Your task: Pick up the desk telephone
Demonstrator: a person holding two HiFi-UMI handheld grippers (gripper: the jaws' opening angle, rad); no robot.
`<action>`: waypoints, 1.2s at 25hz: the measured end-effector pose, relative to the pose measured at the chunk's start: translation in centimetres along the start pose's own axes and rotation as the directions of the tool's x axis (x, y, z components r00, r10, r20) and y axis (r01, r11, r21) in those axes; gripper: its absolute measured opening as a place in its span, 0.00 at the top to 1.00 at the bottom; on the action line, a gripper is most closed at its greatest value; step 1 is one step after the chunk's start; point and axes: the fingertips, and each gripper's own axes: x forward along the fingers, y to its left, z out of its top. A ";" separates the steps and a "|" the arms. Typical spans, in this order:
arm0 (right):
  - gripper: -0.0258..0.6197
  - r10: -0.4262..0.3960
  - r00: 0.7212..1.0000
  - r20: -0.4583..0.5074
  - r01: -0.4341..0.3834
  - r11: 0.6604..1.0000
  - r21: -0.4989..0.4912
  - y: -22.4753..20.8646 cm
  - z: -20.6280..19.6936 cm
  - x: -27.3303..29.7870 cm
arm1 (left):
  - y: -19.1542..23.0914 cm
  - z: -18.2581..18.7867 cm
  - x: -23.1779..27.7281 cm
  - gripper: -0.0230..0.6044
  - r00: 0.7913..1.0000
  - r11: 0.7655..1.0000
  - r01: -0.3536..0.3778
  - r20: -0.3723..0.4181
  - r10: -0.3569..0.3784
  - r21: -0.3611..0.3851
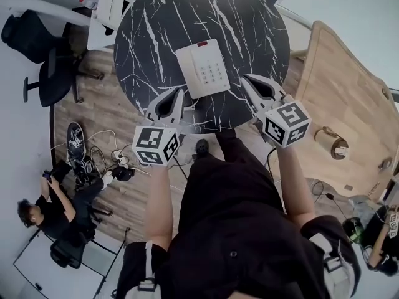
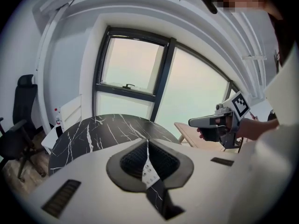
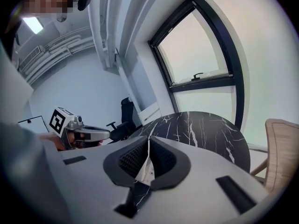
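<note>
The white desk telephone (image 1: 203, 68) lies flat on the near half of the round black marble table (image 1: 149, 36), keypad up, with a red patch at its far end. My left gripper (image 1: 180, 92) hovers just off the phone's near-left corner with its jaws shut and nothing held. My right gripper (image 1: 245, 78) hangs by the phone's right side, also shut and empty. In the left gripper view the closed jaws (image 2: 147, 146) leave only a sliver of the phone (image 2: 149, 174) showing. The right gripper view likewise shows closed jaws (image 3: 148, 144) with a slice of the phone (image 3: 144, 171).
A light wooden table (image 1: 343, 98) stands to the right of the marble one. On the left are a black office chair (image 1: 40, 55) and a white cabinet (image 1: 106, 8). Cables (image 1: 93, 154) lie on the wooden floor, and a person (image 1: 53, 210) sits at lower left.
</note>
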 end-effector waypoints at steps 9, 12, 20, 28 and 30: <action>0.91 0.050 0.993 -0.104 -0.046 0.998 0.044 -2.3 -3.4 3.0 | 0.6 -3.5 3.3 0.94 0.996 0.997 -0.032 -0.085 0.027 -0.066; 0.77 0.052 0.990 -0.135 -0.045 0.997 0.057 -2.8 -4.5 3.8 | 1.0 -4.5 3.7 0.94 0.995 0.995 -0.036 -0.101 0.027 -0.096; 0.75 0.036 0.980 -0.194 -0.024 0.998 0.063 -5.4 -6.5 5.9 | 3.3 -6.5 4.9 0.93 0.997 0.983 -0.032 -0.081 0.018 -0.180; 0.72 0.046 0.959 -0.281 -0.023 0.996 0.084 -5.6 -10.7 8.3 | 5.5 -10.1 7.3 0.78 0.991 0.967 0.015 -0.123 -0.048 -0.255; 0.71 0.046 0.954 -0.296 -0.021 0.996 0.086 -5.6 -11.4 9.0 | 5.9 -10.6 8.0 0.75 0.990 0.959 0.034 -0.121 -0.070 -0.281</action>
